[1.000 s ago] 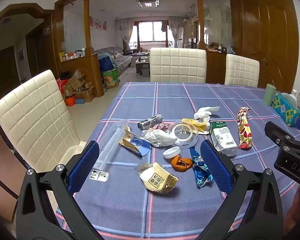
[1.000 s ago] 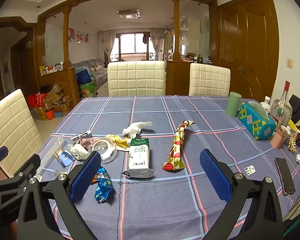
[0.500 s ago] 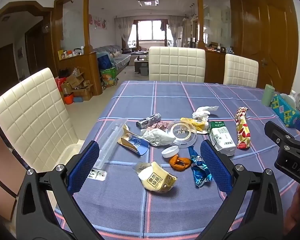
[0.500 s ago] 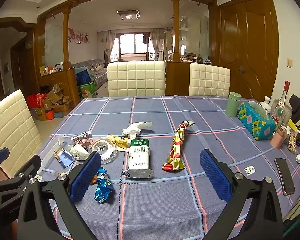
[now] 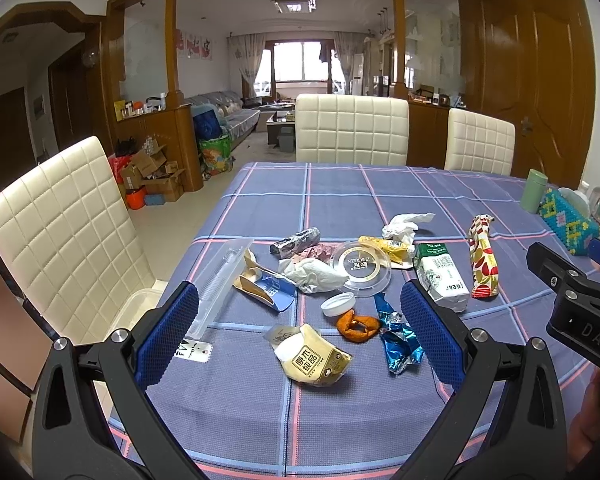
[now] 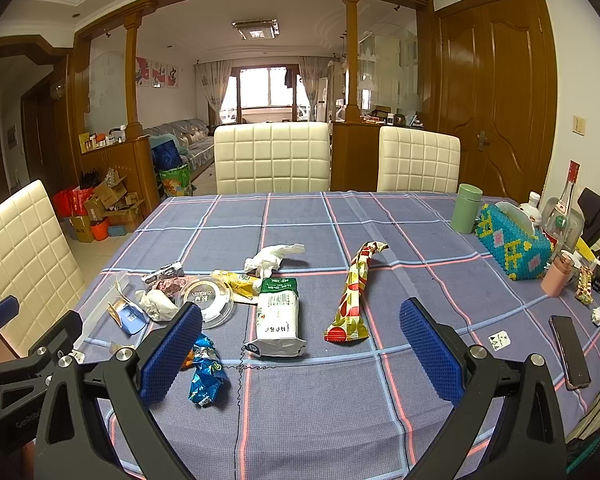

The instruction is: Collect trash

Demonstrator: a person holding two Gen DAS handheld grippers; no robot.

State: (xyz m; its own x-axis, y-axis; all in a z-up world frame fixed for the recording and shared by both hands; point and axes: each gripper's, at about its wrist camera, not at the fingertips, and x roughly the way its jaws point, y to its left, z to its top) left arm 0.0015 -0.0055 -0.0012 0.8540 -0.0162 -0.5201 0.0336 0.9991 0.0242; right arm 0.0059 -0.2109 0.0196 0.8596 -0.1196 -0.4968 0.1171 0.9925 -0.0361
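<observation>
Approach step, nothing grasped yet. Left gripper (image 5: 300, 334) jaws wide, empty, framing yellow wrapper (image 5: 314, 356) at lower centre. Right gripper (image 6: 300, 346) also wide, empty; milk pouch (image 6: 278, 318) mid-frame. Trash strewn across table (image 5: 340, 192). Next: lower, close on one piece.

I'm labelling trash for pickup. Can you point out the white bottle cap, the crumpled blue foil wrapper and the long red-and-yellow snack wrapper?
white bottle cap (image 5: 338, 304): left wrist view, centre of its open face.
blue foil wrapper (image 5: 399, 339): left wrist view, crumpled middle.
red-and-yellow snack wrapper (image 6: 353, 294): right wrist view, mid-length of its body.
</observation>
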